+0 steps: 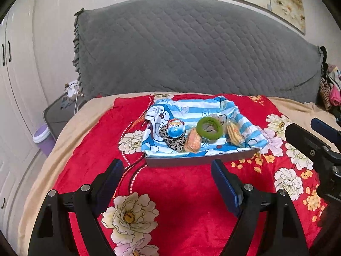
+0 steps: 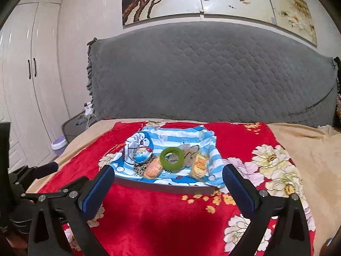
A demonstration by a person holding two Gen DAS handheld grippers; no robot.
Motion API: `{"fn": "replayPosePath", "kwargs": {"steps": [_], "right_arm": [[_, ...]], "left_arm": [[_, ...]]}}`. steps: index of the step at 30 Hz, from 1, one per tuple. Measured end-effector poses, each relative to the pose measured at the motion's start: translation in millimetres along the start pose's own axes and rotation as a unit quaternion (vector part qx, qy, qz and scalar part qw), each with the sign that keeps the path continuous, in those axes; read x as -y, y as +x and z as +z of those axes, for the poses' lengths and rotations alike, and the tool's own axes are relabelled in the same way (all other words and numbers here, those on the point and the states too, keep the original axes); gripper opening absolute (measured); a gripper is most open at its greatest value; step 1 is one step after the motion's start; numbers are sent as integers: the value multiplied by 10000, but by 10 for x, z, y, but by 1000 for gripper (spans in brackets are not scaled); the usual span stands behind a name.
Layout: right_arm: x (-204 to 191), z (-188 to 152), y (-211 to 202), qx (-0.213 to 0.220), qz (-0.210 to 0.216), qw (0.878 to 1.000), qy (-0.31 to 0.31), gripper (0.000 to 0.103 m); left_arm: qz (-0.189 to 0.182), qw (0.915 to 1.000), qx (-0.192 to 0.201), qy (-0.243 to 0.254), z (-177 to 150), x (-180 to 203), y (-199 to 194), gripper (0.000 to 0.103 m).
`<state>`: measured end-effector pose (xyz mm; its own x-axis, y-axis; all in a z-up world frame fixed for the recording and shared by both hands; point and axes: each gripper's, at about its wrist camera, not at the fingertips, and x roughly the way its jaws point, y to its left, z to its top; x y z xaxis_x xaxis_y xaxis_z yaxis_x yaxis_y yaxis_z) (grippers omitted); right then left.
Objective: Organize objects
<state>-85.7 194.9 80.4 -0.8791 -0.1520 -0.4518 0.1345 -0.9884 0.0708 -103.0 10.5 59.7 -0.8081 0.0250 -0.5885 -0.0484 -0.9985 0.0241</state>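
A shallow grey box [image 1: 191, 160] lined with a blue-striped cartoon cloth [image 1: 191, 108] sits on the red floral blanket. In it lie a blue toy egg [image 1: 175, 128], a leopard scrunchie [image 1: 173, 141], an orange snack packet [image 1: 192, 143], a green ring [image 1: 209, 127] and a yellow snack packet [image 1: 234, 133]. My left gripper [image 1: 167, 166] is open and empty just before the box's near wall. My right gripper [image 2: 168, 173] is open and empty, its fingers at the two near corners of the box [image 2: 164, 186]. The same things show there: egg [image 2: 143, 154], ring [image 2: 172, 156], packets [image 2: 152, 168] [image 2: 199, 165].
The red floral blanket [image 1: 181, 192] covers a beige bed with a grey quilted headboard [image 1: 191, 53] behind. A dark side table [image 1: 57, 115] and a purple bin [image 1: 42, 136] stand left of the bed. White wardrobes are at far left. Clothes pile at far right [image 1: 330, 85].
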Motion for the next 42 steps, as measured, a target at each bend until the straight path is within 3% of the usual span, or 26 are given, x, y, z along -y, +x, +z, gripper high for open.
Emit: {"fn": "replayPosePath", "kwargs": {"steps": [8,15,22,30,42], "right_arm": [[-10,-33,-115,-9,-35,10000,-8,102],[-16,-23,-223,66,-57,10000,-21,102],[30,-53,-260,-56,161,9997,168,102],[-118,-125,-336,-156,104,9997,-173,102],[-184,-282,-364,-256,35,9996,-114,102]], "left_arm": [[-250,9995,-13,-182,-10,-33,-80,85],[-619,9968,242,-448,-40,-94,-198,85],[-508,9975,249,-417,-65,-117,-235,85],[-190,9995,241,-122,-177,-80,-296,85],[-207,9996,83,-180,-299,-131,-288,85]]}}
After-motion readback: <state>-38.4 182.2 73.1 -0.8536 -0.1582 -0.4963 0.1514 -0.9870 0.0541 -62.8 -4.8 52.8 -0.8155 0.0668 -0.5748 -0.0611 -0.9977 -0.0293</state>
